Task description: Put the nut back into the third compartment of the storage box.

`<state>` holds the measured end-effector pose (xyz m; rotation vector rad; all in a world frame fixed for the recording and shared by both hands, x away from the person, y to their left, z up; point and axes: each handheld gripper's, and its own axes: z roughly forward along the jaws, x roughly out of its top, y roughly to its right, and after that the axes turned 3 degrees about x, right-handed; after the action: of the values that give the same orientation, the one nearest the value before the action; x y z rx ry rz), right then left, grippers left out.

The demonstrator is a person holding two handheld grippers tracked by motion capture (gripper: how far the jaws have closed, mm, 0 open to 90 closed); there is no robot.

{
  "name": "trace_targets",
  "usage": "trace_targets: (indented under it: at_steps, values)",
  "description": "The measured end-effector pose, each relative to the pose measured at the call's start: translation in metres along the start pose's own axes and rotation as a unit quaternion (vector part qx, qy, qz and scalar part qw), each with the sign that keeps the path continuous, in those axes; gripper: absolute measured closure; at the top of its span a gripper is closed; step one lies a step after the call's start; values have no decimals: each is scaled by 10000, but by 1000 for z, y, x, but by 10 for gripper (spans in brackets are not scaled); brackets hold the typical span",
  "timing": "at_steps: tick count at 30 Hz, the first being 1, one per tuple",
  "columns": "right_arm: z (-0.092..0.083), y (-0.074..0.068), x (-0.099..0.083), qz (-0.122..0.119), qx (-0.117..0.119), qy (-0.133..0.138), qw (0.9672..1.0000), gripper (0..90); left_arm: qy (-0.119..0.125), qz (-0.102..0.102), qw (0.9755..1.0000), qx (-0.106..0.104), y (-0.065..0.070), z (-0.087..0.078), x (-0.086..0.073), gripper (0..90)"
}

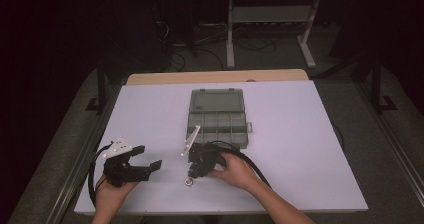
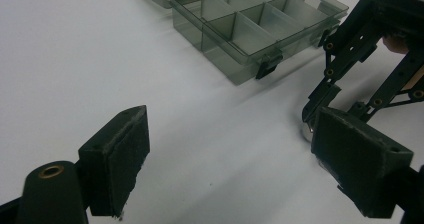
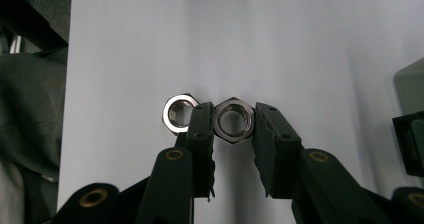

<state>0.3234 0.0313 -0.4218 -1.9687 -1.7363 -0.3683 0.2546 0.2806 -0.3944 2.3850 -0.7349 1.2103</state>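
Right tongs (image 3: 234, 121) gripping hex nut (image 3: 233, 120) beside second nut (image 3: 177, 114) | left tongs (image 2: 230, 159) idling wide | advice: lifting straight, clearing neighbour, heading to organizer box (image 1: 218, 115).

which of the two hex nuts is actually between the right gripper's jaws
The larger nut, the right-hand one in the right gripper view: the right gripper is clamped on its flats. The smaller nut lies just outside the left jaw, on the white table.
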Motion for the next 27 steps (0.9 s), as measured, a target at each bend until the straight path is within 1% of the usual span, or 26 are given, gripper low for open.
trace_targets:
  at_steps: [2,3,4,6,8,10,16,20,22,26,27]
  values:
    - [-4,1,-1,40,36,90,9999,692,2,-4,10000,9,0,0,0,154]
    - [-4,1,-1,40,36,90,9999,692,5,-3,10000,6,0,0,0,154]
    - [-8,0,-1,89,45,138,9999,692,17,-18,10000,5,0,0,0,154]
    - [-10,1,-2,61,39,165,9998,692,17,-18,10000,5,0,0,0,154]
    - [-18,2,-4,107,26,234,9997,691,-10,26,10000,6,0,1,0,154]
    - [-23,4,-6,127,12,285,9995,691,7,11,10000,4,1,1,0,154]
    - [-39,11,-11,251,-19,402,9989,691,-8,18,10000,16,2,2,0,154]
    - [-49,16,-12,339,-96,406,9986,691,-13,23,10000,18,1,1,0,154]
    - [-55,20,-13,330,-124,457,9983,691,-29,36,10000,27,0,0,0,154]
    - [-67,26,-13,437,-203,571,9972,691,-6,-10,10000,32,0,0,0,154]
    - [-70,29,-13,466,-182,632,9967,691,-5,-9,10000,32,0,0,0,154]
